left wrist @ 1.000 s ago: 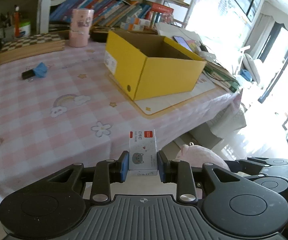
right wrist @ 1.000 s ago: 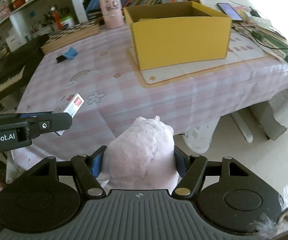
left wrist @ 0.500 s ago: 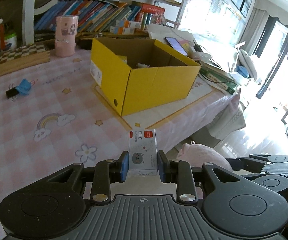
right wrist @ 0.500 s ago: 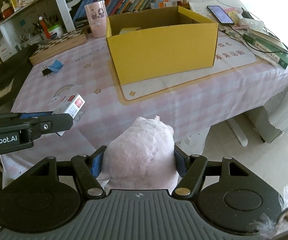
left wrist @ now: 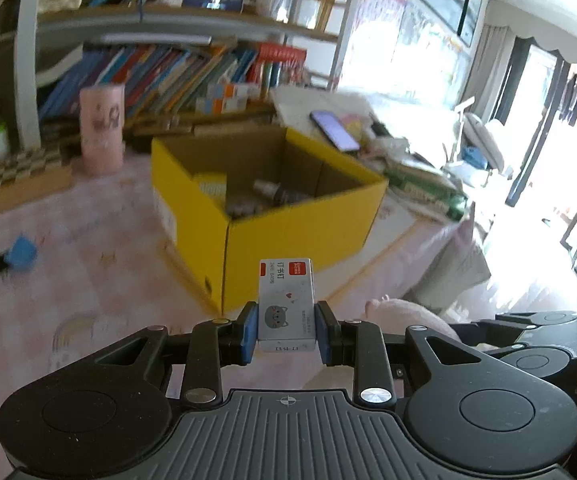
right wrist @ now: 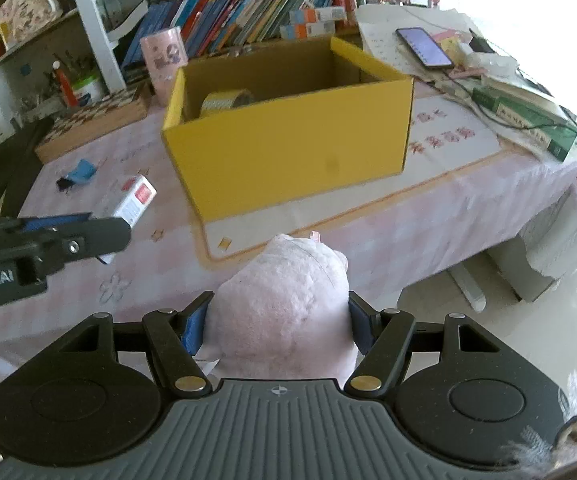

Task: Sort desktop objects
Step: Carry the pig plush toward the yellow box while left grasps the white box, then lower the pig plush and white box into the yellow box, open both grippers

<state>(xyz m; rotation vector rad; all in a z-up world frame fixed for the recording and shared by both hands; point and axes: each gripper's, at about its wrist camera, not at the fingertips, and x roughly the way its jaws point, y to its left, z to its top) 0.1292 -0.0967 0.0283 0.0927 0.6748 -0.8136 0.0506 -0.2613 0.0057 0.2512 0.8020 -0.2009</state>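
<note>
- Staple box (left wrist: 286, 300) clamped in our left fingers (left wrist: 248, 334)
- Plush toy (right wrist: 284, 304) gripped by our right fingers (right wrist: 196, 326)
- We carry both above the yellow box (right wrist: 288, 152) rim before letting go

The yellow box (right wrist: 288, 152) looked to me like matt cardboard, yellow outside and raw brown on its inner walls. Under it, the tablecloth (right wrist: 428, 232) read as soft cloth, pink-checked and dull. In front of the box, the left gripper (left wrist: 287, 330) was matt black plastic with blue pads that looked rubbery, clamped on a small carton (left wrist: 286, 304) of smooth, faintly glossy printed card. The right gripper (right wrist: 278, 320) had the same black plastic and shiny metal pivots; the plush toy (right wrist: 284, 304) it squeezed was fuzzy pink pile. Behind the box, the phone (right wrist: 424, 48) had a glossy screen, and the checkered board (right wrist: 92, 120) left of the box looked wooden.
</note>
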